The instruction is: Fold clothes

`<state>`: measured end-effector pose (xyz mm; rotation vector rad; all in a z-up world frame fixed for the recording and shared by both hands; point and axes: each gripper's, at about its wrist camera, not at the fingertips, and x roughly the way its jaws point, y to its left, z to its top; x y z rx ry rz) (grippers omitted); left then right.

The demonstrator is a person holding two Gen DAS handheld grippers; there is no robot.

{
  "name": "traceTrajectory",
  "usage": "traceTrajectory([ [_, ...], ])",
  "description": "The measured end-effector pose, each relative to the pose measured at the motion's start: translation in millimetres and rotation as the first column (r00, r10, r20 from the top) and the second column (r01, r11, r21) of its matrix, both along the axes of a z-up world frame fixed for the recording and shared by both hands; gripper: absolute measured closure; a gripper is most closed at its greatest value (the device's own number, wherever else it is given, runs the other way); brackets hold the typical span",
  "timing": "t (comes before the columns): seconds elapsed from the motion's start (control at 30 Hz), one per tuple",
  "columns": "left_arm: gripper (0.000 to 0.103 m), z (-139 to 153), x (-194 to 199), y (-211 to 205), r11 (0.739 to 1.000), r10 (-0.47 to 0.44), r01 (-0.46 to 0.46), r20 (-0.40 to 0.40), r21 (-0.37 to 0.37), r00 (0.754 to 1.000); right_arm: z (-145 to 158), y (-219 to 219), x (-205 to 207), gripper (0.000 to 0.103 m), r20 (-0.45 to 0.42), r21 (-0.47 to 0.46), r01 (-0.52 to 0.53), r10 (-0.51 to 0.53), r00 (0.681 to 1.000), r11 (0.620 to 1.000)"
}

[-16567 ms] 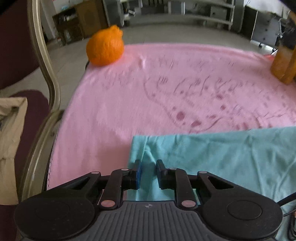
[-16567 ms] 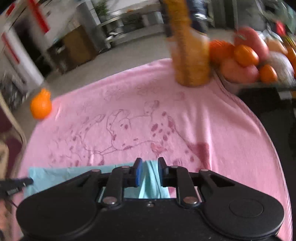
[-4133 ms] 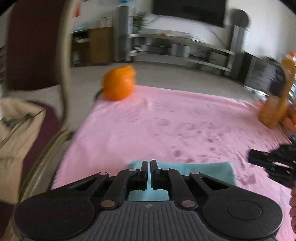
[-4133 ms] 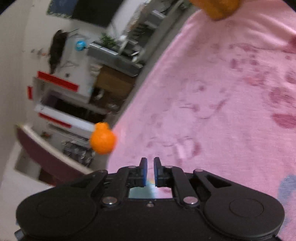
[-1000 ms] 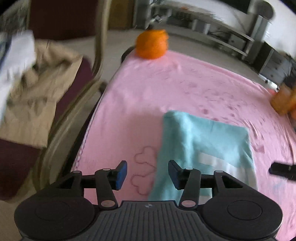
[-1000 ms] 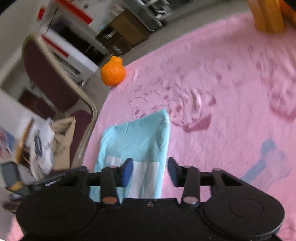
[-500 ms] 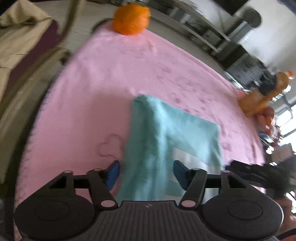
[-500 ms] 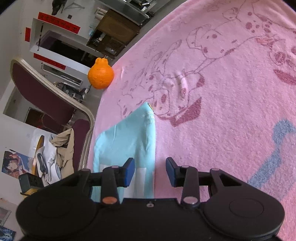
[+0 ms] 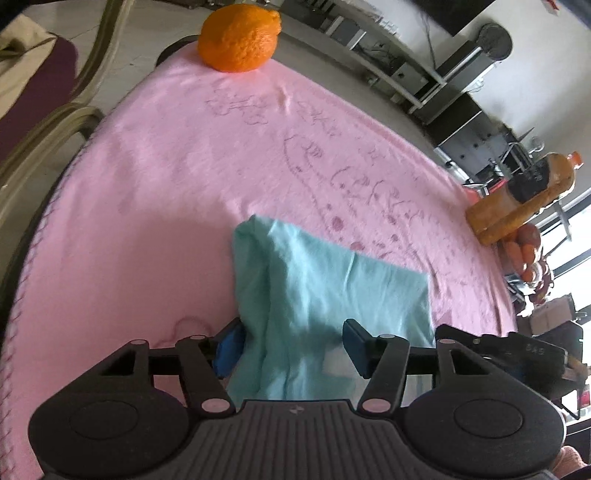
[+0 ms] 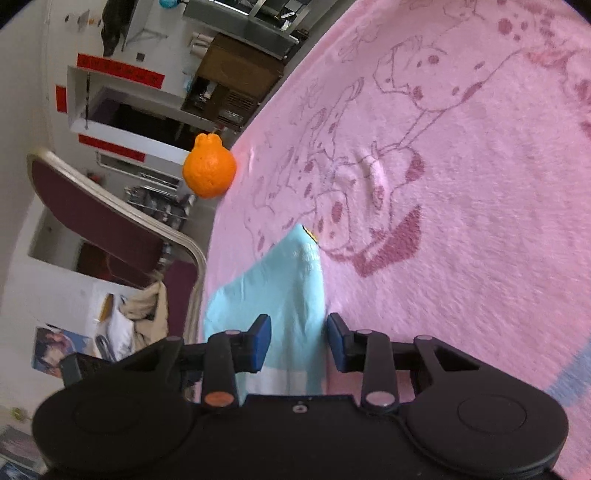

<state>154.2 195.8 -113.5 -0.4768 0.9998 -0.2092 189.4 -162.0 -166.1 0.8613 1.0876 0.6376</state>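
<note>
Since a second ago both grippers have come in low over the near edge of the teal garment [image 9: 325, 291], which now fills the gap between each pair of fingers instead of lying out ahead of them. It lies as a doubled-over rectangle on the pink blanket [image 9: 155, 192], its left edge rolled into a soft ridge and a pale panel showing near the bottom. The left gripper [image 9: 291, 347] stands wide open, its blue pads either side of the near left part of the cloth, holding nothing. The right gripper [image 10: 298, 343] is likewise spread, straddling the garment's right-hand edge with nothing pinched. That placement, one tool at each near corner with the cloth between the fingers, suits taking hold of the near edge for another fold, though it would equally fit having just let go of a finished fold. Farther off, the orange [image 9: 238, 35] sits at the blanket's far left corner, and a juice bottle [image 9: 524, 195] stands at the far right, both well apart from the garment.
</note>
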Motion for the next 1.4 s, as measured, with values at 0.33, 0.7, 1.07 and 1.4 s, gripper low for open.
traceTrajectory([
  [0.33, 0.089, 3.1, 4.5, -11.5, 0.997, 0.05, -0.051, 0.026, 0.05, 0.998, 1.7, 28.5, 14.0, 0.077, 0.085, -0.031, -0.023, 0.026, 0.996, 0.999],
  [0.7, 0.093, 134.2, -117.3, -124.9, 0.907, -0.102, -0.108, 0.461, 0.407, 0.882, 123.3, 26.7, -75.3, 0.098, 0.41, -0.254, 0.12, -0.006, 0.912, 0.96],
  [1.07, 0.093, 194.4, -175.9, -259.6, 0.97, -0.186, 0.036, 0.638, 0.241, 0.747, 260.2, -113.5, -217.4, 0.098, 0.665, -0.23, 0.461, -0.208, 0.717, 0.857],
  [1.4, 0.093, 123.7, -108.9, -384.1, 0.956, -0.291, 0.232, 0.46, 0.182, 0.839, 212.5, -228.2, -206.9, 0.098, 0.602, -0.344, 0.608, -0.328, 0.728, 0.716],
])
